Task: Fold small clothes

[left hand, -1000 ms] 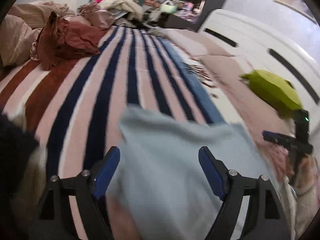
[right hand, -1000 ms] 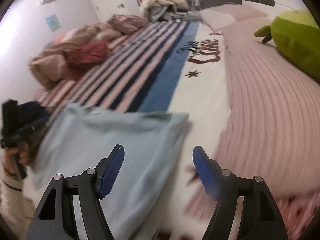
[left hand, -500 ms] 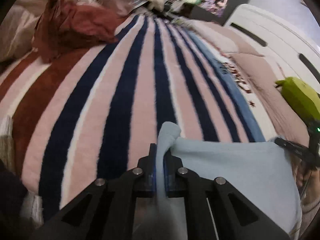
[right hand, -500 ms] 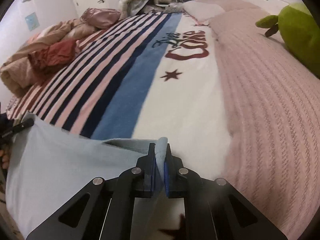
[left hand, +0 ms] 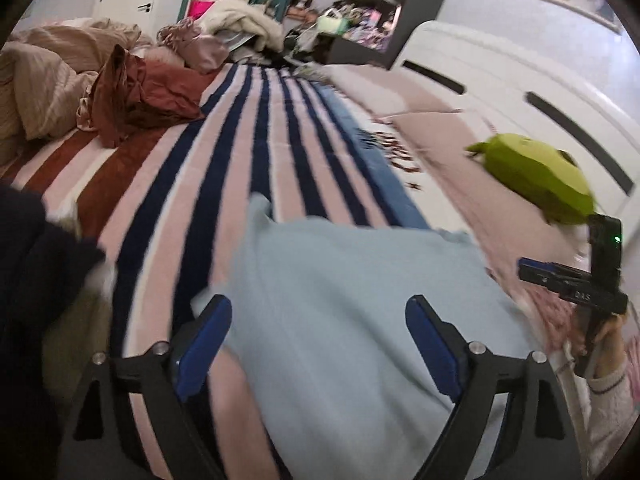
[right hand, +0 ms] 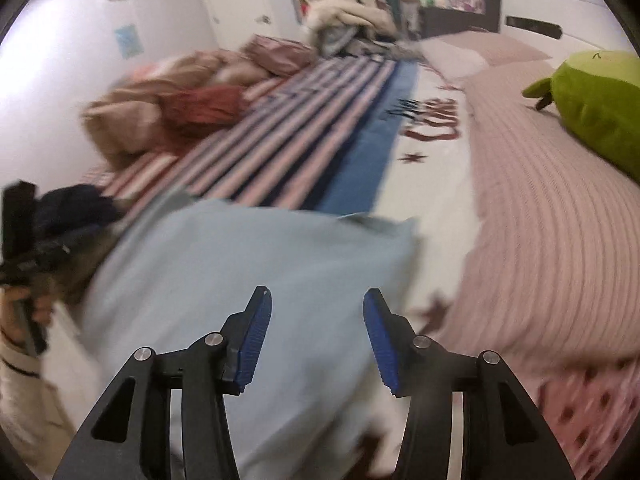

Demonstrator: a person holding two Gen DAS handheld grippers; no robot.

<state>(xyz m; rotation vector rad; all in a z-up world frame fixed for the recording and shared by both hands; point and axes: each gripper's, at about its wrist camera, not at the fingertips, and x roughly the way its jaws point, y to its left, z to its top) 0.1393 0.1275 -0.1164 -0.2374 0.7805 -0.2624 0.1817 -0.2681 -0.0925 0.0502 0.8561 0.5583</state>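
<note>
A pale blue garment (left hand: 360, 300) lies spread flat on the striped bedspread (left hand: 248, 152). My left gripper (left hand: 318, 332) hovers over its near left part, jaws opening wide, blue pads clear of the cloth. In the right wrist view the same pale blue garment (right hand: 248, 264) lies below my right gripper (right hand: 318, 332), whose jaws are opening and hold nothing between them. The right gripper's body (left hand: 576, 280) shows at the right edge of the left wrist view, held by a hand. The left gripper's body (right hand: 24, 240) shows at the left edge of the right wrist view.
A rust-red garment (left hand: 136, 100) and beige bedding (left hand: 44, 76) are heaped at the far left. A green plush toy (left hand: 536, 176) sits on the pink ribbed blanket (right hand: 552, 232) at the right. A dark garment (left hand: 36, 264) lies at the near left. Shelves stand beyond the bed.
Half a second ago both grippers were shut on the far corners of the blue garment. Both have let go, pulled back toward me, and the garment now lies flat.
</note>
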